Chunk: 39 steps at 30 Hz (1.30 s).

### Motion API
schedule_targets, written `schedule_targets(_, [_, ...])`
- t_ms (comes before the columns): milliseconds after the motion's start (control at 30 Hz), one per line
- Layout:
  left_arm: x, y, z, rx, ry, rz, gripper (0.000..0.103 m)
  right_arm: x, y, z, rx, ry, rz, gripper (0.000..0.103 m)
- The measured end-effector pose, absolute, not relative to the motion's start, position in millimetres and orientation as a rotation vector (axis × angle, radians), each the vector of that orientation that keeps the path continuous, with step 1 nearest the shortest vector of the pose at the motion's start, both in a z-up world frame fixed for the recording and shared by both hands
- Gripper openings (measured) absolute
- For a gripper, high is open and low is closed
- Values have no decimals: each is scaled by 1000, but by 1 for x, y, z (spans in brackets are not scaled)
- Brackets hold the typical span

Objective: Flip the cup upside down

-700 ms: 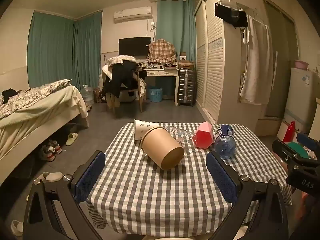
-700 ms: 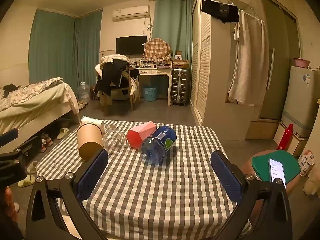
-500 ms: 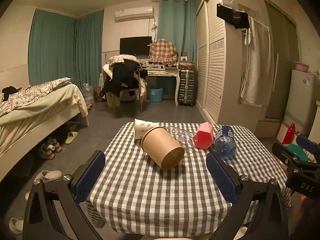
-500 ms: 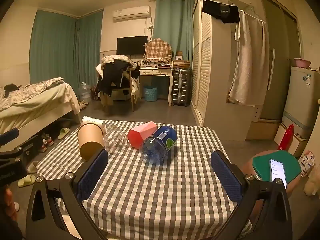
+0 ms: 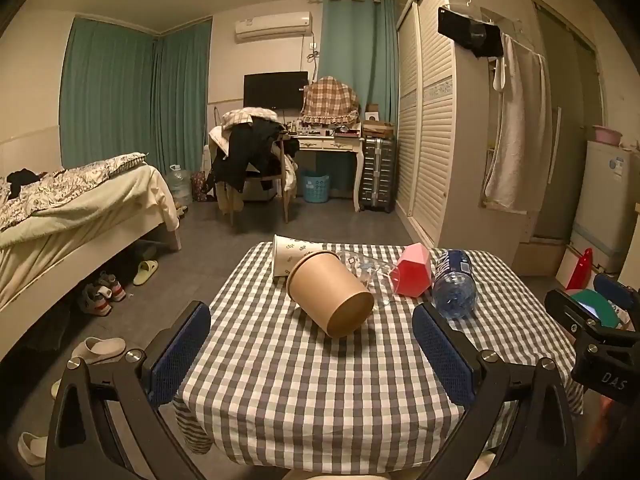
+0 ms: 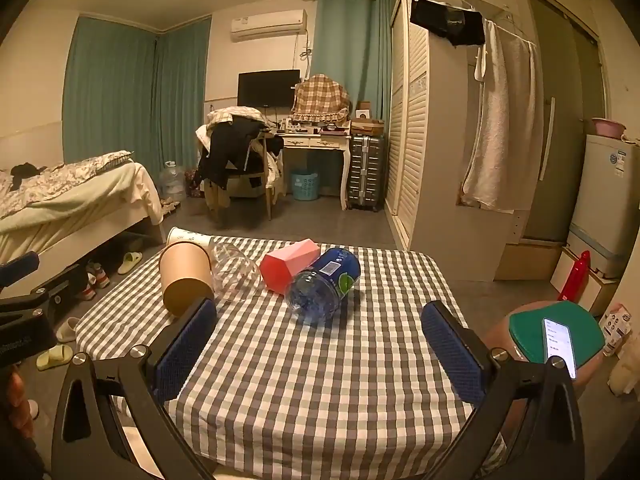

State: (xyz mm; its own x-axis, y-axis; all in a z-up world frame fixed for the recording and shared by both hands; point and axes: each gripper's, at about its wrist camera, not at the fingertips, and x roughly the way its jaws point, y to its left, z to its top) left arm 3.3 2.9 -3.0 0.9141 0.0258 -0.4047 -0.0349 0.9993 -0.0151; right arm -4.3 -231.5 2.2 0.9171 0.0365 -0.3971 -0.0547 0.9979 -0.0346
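The brown cup [image 5: 329, 298] hides part of the white cup [image 5: 294, 254] and clear cup [image 5: 370, 272] behind it.

You're working in a lived-in bedroom at home: unmade bed [image 5: 76, 200], teal curtains [image 5: 108, 96], louvred wardrobe [image 5: 424, 120], clothes-heaped chair [image 5: 248, 148], desk [image 5: 332, 146] under a wall TV [image 5: 276, 89], slippers [image 5: 146, 272] on floor.

Grey-and-white check on the tablecloth [image 5: 320, 392], and in the middle of it a plain kraft-brown cup [image 5: 330, 298]. Behind that brown cup sits a white cup [image 5: 294, 252] with small leaf prints, to its right a pink-red box [image 5: 414, 274], then a clear bottle [image 5: 454, 284] with a blue label; both grippers carry blue pads [image 5: 180, 354] on black frames.
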Motion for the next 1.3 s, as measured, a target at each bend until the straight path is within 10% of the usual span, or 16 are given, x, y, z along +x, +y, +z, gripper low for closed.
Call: schedule_targets(1300, [6, 8, -9, -21, 432, 31, 103, 3, -230, -4, -40, 427, 83, 103])
